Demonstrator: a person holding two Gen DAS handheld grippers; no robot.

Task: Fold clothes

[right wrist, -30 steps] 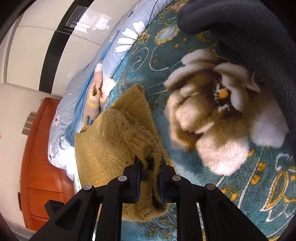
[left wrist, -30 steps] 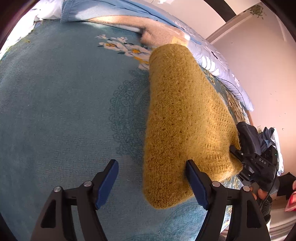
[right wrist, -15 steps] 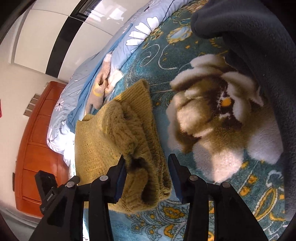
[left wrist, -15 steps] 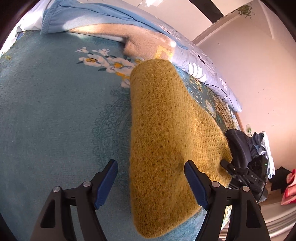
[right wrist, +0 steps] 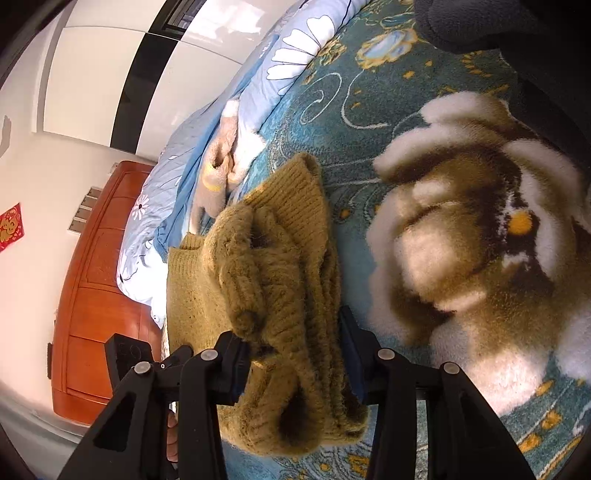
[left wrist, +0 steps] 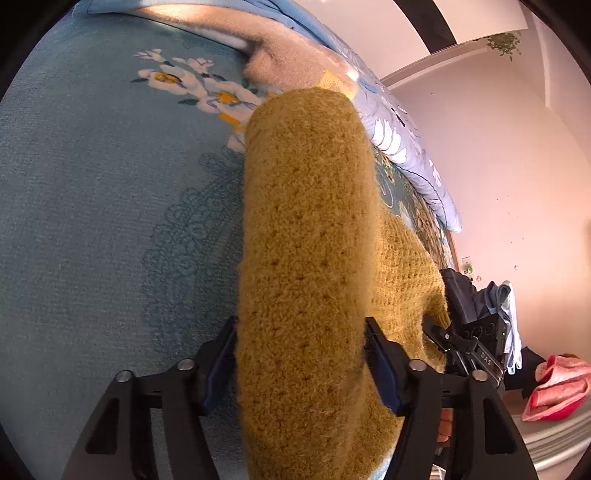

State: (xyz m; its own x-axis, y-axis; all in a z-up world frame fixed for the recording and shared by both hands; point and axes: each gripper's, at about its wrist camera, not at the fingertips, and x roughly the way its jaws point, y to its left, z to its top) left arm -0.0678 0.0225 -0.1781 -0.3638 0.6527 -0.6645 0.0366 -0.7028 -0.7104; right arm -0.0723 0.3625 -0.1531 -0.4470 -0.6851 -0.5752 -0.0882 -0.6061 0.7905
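A mustard-yellow knitted sweater [left wrist: 306, 236] lies folded into a long thick bundle on a teal flowered blanket [left wrist: 92, 206]. My left gripper [left wrist: 301, 360] is open, its jaws on either side of the near end of the bundle. In the right wrist view the sweater's [right wrist: 273, 280] bunched edge lies between the jaws of my right gripper [right wrist: 295, 350], which is open around it. The right gripper also shows in the left wrist view [left wrist: 469, 347], at the sweater's far right corner.
A light blue flowered duvet [right wrist: 229, 122] and a beige fluffy garment [left wrist: 295, 62] lie along the bed's far side. A dark grey fleece [right wrist: 480, 22] lies at the upper right. A wooden cabinet [right wrist: 96, 288] stands beside the bed. Pink cloth [left wrist: 554, 387] lies at the right.
My right gripper has let go of the sweater's edge and opened wide around it. My left gripper has moved in so that the sweater's near end lies between its open jaws.
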